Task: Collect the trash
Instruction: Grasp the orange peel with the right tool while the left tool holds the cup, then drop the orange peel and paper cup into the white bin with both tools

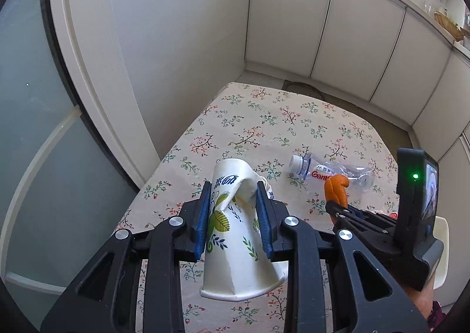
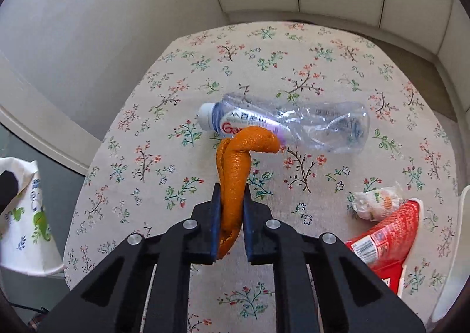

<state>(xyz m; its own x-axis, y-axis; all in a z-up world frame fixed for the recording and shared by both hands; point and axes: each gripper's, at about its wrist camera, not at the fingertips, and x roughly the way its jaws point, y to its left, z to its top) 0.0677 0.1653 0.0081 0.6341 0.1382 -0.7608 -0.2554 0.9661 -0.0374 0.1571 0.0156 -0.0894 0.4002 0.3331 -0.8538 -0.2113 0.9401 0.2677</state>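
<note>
My left gripper [image 1: 233, 190] is shut on a crumpled white paper cup [image 1: 235, 233] with green leaf print, held above the table; the cup also shows at the left edge of the right wrist view [image 2: 26, 215]. My right gripper [image 2: 232, 189] is shut on a curled orange peel [image 2: 238, 165], held over the table; the peel also shows in the left wrist view [image 1: 336, 187]. A crushed clear plastic bottle [image 2: 293, 124] with a white cap lies on the floral tablecloth [image 2: 176, 98] just beyond the peel. A red carton [image 2: 387, 239] and a crumpled wrapper [image 2: 376, 203] lie at the right.
The table stands against a white wall [image 1: 176, 39] on the left, with white cabinets [image 1: 337, 24] behind it. A glass door [image 1: 29, 127] is at the far left. A white chair edge [image 1: 440, 244] is at the table's right side.
</note>
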